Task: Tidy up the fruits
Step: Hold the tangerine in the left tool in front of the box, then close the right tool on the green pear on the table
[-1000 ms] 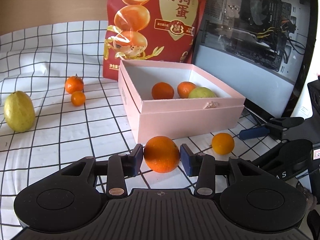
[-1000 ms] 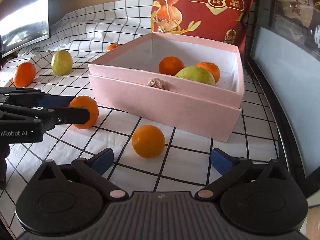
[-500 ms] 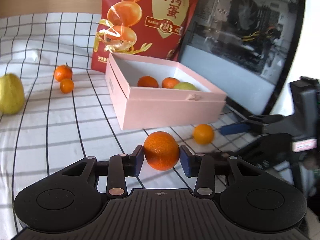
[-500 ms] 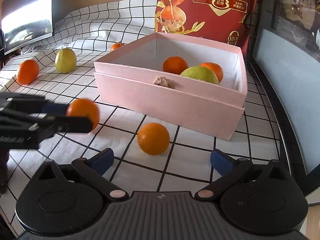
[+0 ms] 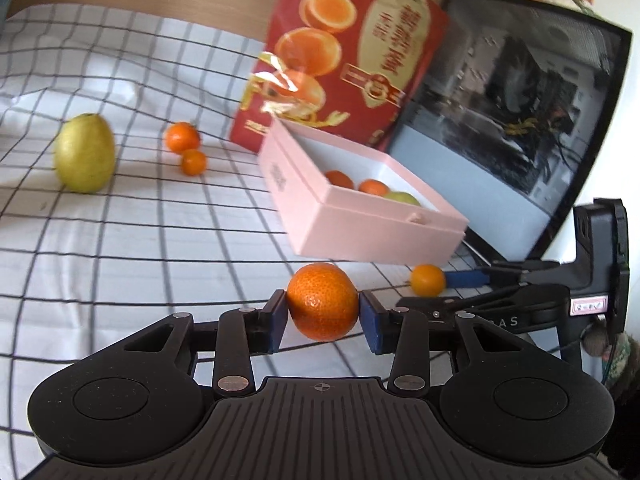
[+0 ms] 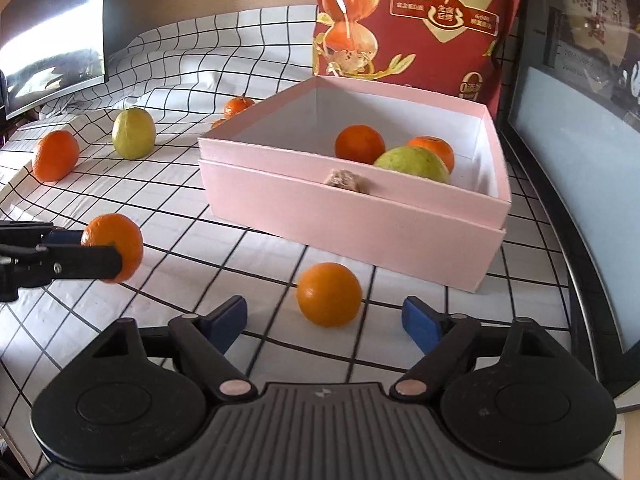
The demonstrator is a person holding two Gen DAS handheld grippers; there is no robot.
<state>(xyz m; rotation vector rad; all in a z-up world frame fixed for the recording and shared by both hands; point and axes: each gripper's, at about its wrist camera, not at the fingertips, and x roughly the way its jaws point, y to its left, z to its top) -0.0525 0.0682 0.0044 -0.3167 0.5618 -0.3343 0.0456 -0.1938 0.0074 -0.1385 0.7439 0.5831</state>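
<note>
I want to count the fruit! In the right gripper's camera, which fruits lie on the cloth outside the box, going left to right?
Orange at far left → orange clamped in the left gripper → yellow-green pear-like fruit → round orange before the pink box.

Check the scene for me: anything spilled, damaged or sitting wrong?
Nothing spilled or damaged. The pink box sits flat, holding two oranges and a green fruit. One oddity: a small crumpled beige scrap rests on its front rim.
</note>
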